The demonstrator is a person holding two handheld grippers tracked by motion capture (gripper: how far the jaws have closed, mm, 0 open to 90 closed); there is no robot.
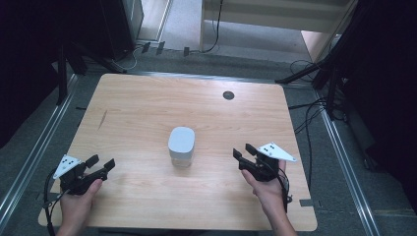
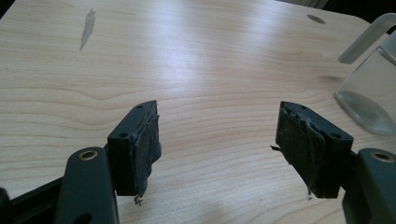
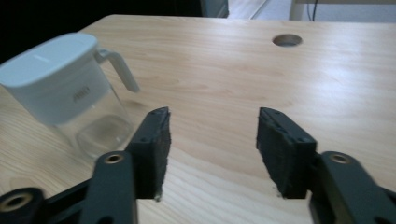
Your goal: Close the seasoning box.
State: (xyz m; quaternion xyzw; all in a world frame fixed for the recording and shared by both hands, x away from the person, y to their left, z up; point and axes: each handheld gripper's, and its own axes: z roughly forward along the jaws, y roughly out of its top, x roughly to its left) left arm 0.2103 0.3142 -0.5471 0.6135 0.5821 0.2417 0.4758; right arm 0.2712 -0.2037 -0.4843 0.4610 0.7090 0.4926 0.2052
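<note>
A clear water jug with a white lid point(image 1: 181, 146) stands upright at the middle of the wooden table point(image 1: 147, 108). Its base point(image 2: 369, 93) and handle show at the right edge of the left gripper view. In the right gripper view the jug point(image 3: 70, 88) sits at the left with its handle pointing away. My left gripper point(image 1: 101, 162) rests near the table's front left, open with nothing between its jaws point(image 2: 217, 149). My right gripper point(image 1: 244, 151) is to the right of the jug, apart from it, open and empty point(image 3: 212, 149).
A round cable hole point(image 1: 228, 95) is set in the table near its far edge. A grey smear point(image 2: 87, 28) marks the wood at the far left. Dark stands and cables point(image 1: 314, 113) ring the table on the floor.
</note>
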